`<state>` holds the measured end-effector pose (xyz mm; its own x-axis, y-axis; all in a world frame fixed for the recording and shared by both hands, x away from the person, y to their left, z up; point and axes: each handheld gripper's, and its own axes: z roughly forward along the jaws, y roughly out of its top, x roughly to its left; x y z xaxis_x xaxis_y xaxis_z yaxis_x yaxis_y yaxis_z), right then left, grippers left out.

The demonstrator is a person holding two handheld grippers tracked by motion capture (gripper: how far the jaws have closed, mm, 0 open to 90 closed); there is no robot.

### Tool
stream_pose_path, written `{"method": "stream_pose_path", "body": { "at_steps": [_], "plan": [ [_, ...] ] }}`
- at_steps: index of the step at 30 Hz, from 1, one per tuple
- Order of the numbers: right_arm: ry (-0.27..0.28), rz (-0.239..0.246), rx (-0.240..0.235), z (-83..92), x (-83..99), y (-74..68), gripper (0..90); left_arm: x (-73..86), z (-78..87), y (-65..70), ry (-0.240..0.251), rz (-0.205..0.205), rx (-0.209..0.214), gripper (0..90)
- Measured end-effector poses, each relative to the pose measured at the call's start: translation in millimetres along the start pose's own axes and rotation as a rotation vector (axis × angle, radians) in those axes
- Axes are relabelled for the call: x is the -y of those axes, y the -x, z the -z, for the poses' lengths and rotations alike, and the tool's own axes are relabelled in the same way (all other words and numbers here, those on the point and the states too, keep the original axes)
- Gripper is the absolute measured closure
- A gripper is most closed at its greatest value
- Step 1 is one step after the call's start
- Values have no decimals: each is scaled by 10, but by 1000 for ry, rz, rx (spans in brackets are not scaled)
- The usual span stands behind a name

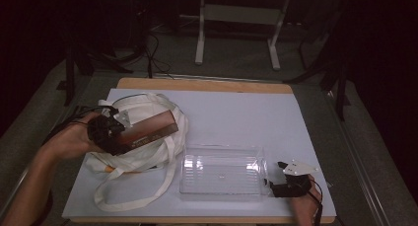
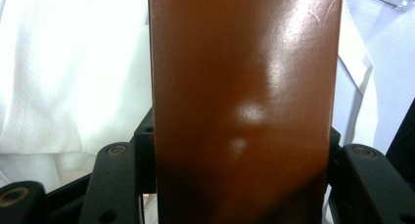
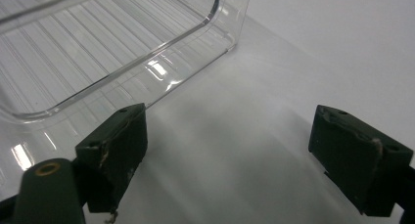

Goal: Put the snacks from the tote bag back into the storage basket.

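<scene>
So the left gripper [image 1: 106, 132] has a brown box [image 1: 150, 130] clamped across its narrow width, jaws closed snug on both long sides. You can see that best in the left gripper view, where the box [image 2: 244, 101] runs straight up out of the jaws. It's held over a white tote bag [image 1: 143, 152] at the left side of the table [image 1: 296, 137], clear of the cloth as far as I can tell.

The bit that matters for the next move, I'd guess: the box's long axis points right and a little far, and the clear tray [image 1: 222, 169] sits right and nearer from there, just beside the bag. The tray's long side runs left-right too, so the box is already roughly lined up. If the tray is where it's headed, it mostly needs carrying right and toward the near edge, then lowering flat.

The right gripper [image 1: 286, 184] is parked at the tray's right end, jaws wide open with nothing in them. In its own view the tray [image 3: 122, 48] corner sits just off its left jaw, not touching as far as I can see. So the left hand is doing the work here.
</scene>
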<state>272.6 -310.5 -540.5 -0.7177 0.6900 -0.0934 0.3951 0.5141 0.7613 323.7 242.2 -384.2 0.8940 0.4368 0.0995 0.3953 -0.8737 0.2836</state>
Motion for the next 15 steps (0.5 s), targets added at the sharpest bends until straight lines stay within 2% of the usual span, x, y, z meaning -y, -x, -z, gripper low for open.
{"method": "stream_pose_path", "body": {
  "at_steps": [4,9,15],
  "plan": [
    [1,0,0,-1,0,0,144,-17,13,12,0,-10,4,443],
    [0,1,0,0,0,0,144,-87,54,94,-8,-47,-4,442],
    [-2,1,0,1,-1,0,144,-126,136,162,22,-71,5,443]
  ]
}}
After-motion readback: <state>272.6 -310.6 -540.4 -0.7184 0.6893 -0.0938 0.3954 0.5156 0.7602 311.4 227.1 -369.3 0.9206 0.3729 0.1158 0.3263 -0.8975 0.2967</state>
